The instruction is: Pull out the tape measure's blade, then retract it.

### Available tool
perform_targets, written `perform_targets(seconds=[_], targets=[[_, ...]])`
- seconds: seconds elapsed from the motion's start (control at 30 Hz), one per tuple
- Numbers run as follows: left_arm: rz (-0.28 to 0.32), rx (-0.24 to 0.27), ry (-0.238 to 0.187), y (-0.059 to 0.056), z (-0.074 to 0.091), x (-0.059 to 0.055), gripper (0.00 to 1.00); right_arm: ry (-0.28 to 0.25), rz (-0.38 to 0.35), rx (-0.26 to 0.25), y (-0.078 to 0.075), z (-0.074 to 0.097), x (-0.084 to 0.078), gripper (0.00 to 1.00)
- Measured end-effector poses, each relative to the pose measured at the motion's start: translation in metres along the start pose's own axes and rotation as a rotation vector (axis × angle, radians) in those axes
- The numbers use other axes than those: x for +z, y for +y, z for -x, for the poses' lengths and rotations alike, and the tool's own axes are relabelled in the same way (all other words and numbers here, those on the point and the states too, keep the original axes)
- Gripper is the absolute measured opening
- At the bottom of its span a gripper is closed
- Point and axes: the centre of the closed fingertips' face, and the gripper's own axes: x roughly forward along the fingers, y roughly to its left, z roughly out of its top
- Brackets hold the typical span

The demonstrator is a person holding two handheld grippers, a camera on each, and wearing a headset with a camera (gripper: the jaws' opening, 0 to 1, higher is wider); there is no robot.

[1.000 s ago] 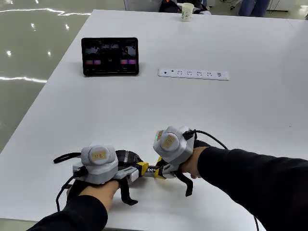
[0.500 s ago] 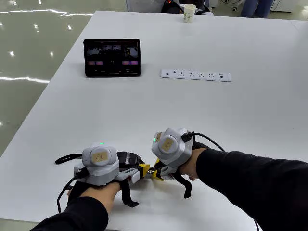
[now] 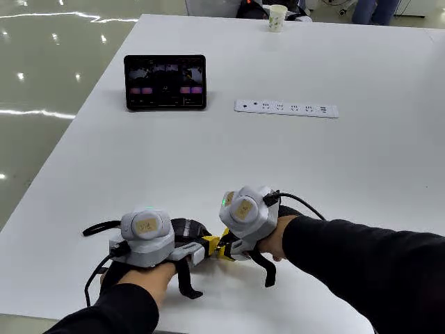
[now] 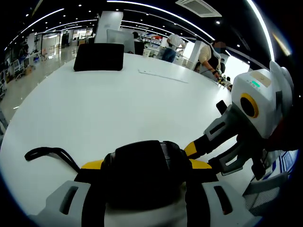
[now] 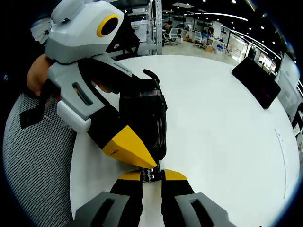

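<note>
tape measure [image 3: 186, 228] on white table [image 3: 208, 160], left tongs [image 4: 144, 163] clamping it, right tongs [image 5: 151, 175] pinching its tip.

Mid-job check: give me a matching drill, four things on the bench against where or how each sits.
Things:
1. tape measure
2. tablet
3. power strip
4. cup

Places or states:
A. farthest away, at the top of the head view
B. lying flat, right of the tablet
C. propped upright, screen lit
D. clamped in the left gripper

Pairs: 1-D, 2-C, 3-B, 4-A
</note>
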Motion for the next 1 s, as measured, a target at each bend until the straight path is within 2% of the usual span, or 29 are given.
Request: perform_targets(seconds=[0.27, 0.7, 1.0], targets=[[0.001, -0.001, -0.001, 0.0008, -0.0009, -0.0001, 0.63, 0.01, 0.026, -0.005, 0.0021, -0.0026, 0.005, 0.11], [-0.002, -0.001, -0.005, 0.0003, -0.0008, 0.0, 0.63, -0.009, 0.046, -0.021, 0.0014, -0.0065, 0.008, 0.12], [-0.005, 0.0, -0.011, 0.0, -0.0009, 0.0006, 0.63, -0.004, 0.02, -0.049, 0.0001, -0.0062, 0.0081, 0.13]])
